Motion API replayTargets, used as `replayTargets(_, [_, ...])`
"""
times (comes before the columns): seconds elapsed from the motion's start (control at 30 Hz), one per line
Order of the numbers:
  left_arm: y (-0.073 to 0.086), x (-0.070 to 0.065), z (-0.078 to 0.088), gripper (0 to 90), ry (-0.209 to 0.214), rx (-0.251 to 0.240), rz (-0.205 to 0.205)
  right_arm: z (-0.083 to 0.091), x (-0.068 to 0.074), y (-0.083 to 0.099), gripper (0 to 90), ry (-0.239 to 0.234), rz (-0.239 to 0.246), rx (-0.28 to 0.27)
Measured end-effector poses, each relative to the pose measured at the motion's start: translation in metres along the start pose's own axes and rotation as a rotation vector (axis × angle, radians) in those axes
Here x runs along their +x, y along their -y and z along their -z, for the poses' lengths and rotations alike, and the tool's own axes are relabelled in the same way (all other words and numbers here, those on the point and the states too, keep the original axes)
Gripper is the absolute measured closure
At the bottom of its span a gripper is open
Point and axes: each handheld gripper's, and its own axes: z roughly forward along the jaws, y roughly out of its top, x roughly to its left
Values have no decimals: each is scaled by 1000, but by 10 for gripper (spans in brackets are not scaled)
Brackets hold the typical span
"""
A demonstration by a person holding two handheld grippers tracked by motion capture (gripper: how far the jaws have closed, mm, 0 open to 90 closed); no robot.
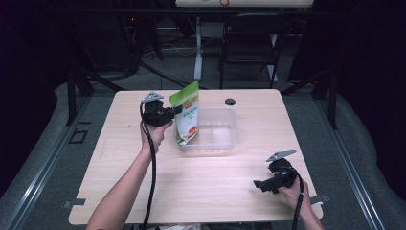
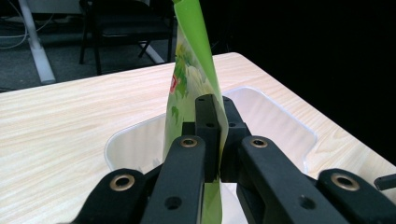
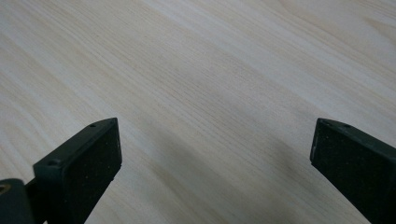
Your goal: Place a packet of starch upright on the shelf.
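A green and white pouch [image 1: 187, 112] stands upright at the left end of a clear plastic tub [image 1: 225, 125] on the light wooden table. My left gripper [image 1: 178, 110] is shut on the pouch's left edge, held from the side. In the left gripper view the black jaws clamp the pouch's [image 2: 189, 70] thin green edge at my left gripper [image 2: 215, 122], with the tub [image 2: 280, 116] below and behind it. My right gripper [image 1: 258, 184] rests low near the table's front right corner, open. In the right gripper view its fingertips [image 3: 93, 154] stand far apart over bare wood, around my right gripper [image 3: 215, 154].
The table [image 1: 143, 167] has a small dark hole [image 1: 230, 101] near its back edge. A black folding chair [image 1: 249, 43] and a white table leg [image 1: 197, 48] stand beyond the table. Dark frame bars and cables lie on the floor around it.
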Motion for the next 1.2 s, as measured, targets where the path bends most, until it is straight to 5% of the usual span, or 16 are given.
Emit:
replayTargets(0.53, [5, -3, 7, 900, -60, 58, -124, 0, 0, 0, 16, -1, -4, -2])
replayTargets(1.2, [26, 10, 18, 898, -63, 67, -79, 0, -1, 0, 16, 0, -6, -5])
